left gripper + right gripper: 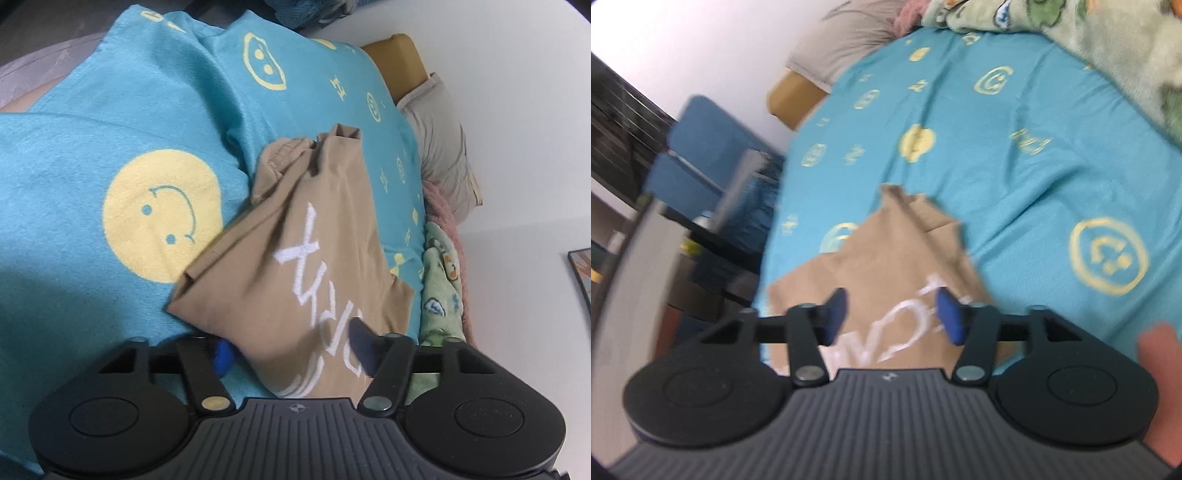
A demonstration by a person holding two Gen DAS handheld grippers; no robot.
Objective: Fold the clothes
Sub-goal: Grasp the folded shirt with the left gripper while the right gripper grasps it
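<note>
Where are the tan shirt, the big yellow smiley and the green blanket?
tan shirt (332, 229), left wrist view, on its tan cloth.
big yellow smiley (162, 214), left wrist view, on its face.
green blanket (1071, 22), right wrist view, on its folds.

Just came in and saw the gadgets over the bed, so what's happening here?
A person is folding a tan shirt on the blue smiley bedsheet, a two-finger gripper in each hand. The left gripper has the shirt's near edge between its fingers. The right gripper is open above the shirt, holding nothing. The shirt lies partly folded, still rumpled.
</note>
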